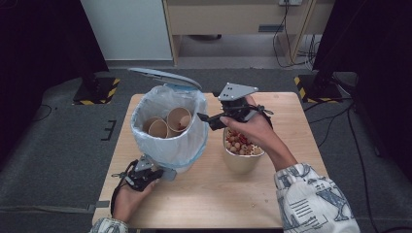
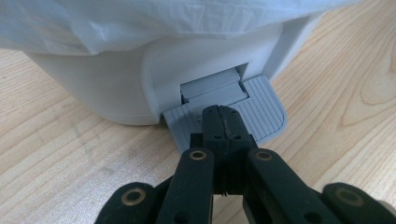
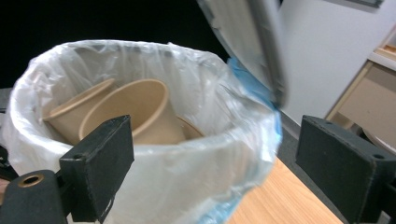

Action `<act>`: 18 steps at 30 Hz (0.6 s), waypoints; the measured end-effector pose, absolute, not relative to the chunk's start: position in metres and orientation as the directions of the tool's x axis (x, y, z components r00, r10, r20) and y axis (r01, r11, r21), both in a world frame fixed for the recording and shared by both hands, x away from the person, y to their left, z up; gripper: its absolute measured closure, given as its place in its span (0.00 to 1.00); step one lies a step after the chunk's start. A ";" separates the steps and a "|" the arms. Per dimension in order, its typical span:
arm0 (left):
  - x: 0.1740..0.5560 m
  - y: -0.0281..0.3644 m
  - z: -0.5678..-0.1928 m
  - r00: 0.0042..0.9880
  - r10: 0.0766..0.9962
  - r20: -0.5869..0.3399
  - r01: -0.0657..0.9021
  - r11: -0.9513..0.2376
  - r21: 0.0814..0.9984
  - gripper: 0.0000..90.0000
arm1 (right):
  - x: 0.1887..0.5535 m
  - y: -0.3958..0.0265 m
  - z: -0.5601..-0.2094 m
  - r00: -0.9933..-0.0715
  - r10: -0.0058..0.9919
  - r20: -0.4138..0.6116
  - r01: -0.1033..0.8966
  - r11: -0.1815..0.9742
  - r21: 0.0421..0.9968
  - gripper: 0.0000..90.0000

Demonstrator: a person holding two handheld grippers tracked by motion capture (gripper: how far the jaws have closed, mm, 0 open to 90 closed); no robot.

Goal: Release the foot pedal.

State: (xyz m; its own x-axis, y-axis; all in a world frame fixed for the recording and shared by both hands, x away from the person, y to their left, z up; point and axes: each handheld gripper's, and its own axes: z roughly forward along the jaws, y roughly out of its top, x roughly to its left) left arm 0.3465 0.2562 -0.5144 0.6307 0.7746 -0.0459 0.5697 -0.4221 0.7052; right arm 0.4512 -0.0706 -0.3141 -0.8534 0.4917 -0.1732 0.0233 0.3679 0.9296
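High view: a small white pedal bin (image 1: 170, 128) stands on the left half of a pale wooden table (image 1: 209, 194), lined with a thin translucent white bag (image 1: 187, 145) folded over its rim, with a blue edge showing at the back. Its grey-blue lid (image 1: 165, 76) is raised and tilted back. Inside lie three brown paper cups (image 1: 167, 122), tipped on their sides and touching one another. At the bin's base, the left gripper (image 2: 223, 122) has its jaws pressed together with their tips resting on the ribbed grey foot pedal (image 2: 266, 109); the left hand (image 1: 127, 198) holds it from the near table edge. Just right of the bin, the right gripper (image 1: 206, 118) sits beside the bin's rim with its jaws spread wide apart and nothing between them, held by the right hand (image 1: 255, 128), whose sleeve (image 1: 311, 199) is white with a dark printed pattern. Under that hand stands a paper bowl (image 1: 241, 158) filled with small tan and red pieces. Around the table is grey carpet, dark curtains at both sides, yellow-and-black striped stand bases, loose cables and a pale cabinet at the back. No writing is readable.
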 end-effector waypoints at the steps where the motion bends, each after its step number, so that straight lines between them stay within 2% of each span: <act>1: 0.346 0.256 -0.514 0.631 0.774 -0.045 0.569 -0.422 0.705 1.00 | 0.451 -0.071 -0.314 -0.853 0.492 -0.173 0.023 0.368 0.930 0.13; 8: 0.346 0.256 -0.514 0.632 0.774 -0.041 0.569 -0.427 0.703 1.00 | 0.455 -0.091 -0.319 -0.833 0.532 -0.155 0.061 0.366 0.929 0.12; 9: 0.344 0.258 -0.512 0.628 0.776 -0.056 0.573 -0.413 0.707 0.97 | 0.455 -0.092 -0.319 -0.831 0.535 -0.154 0.064 0.366 0.928 0.12; 10: 0.344 0.258 -0.512 0.628 0.776 -0.056 0.573 -0.413 0.707 0.88 | 0.455 -0.092 -0.319 -0.831 0.535 -0.154 0.064 0.366 0.928 0.12; 14: 0.327 0.276 -0.497 0.570 0.819 -0.070 0.553 -0.319 0.770 0.82 | 0.457 -0.106 -0.322 -0.816 0.559 -0.148 0.077 0.359 0.930 0.12; 18: 0.321 0.293 -0.494 0.492 0.869 -0.055 0.565 -0.270 0.779 0.72 | 0.459 -0.118 -0.325 -0.802 0.581 -0.142 0.093 0.355 0.930 0.12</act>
